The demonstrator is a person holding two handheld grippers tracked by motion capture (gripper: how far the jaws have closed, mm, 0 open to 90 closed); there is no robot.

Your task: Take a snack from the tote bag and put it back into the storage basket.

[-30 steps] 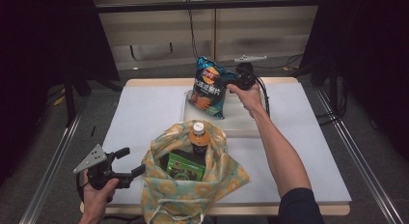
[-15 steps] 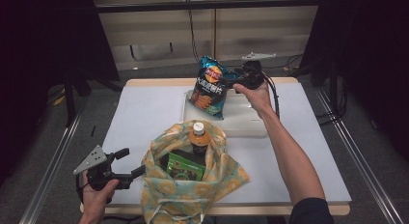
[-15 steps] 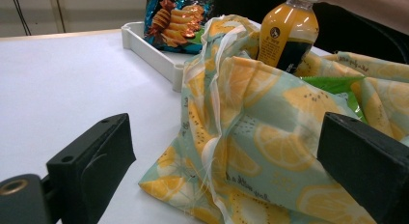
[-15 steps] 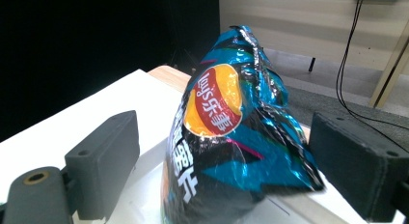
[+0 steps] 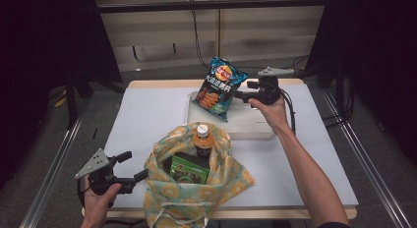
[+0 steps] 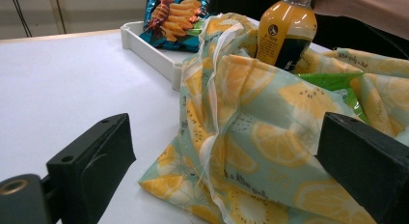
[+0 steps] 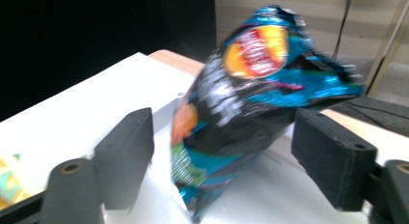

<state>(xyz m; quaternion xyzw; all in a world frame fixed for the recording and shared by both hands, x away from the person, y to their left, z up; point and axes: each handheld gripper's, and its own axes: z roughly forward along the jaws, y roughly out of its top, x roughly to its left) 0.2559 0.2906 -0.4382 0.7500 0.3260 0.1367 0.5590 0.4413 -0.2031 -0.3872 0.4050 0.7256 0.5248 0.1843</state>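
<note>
Since the earlier frame, the right gripper (image 5: 244,94) has drawn back rightward off the chip bag (image 5: 218,88), its jaws having just been opening and then easing in a little. From the high view, that bag stands tilted in the white tray (image 5: 255,127) at the worktop's (image 5: 147,110) far side, while the left gripper (image 5: 132,169) sits jaws apart beside the fabric bag (image 5: 216,188) holding a juice bottle (image 5: 202,139). The left gripper view shows that cloth between open jaws, unpinched. The right gripper view shows the bag loose between parted jaws. Unloading seems underway; next comes a reach back to the fabric bag, with open worktop between.
</note>
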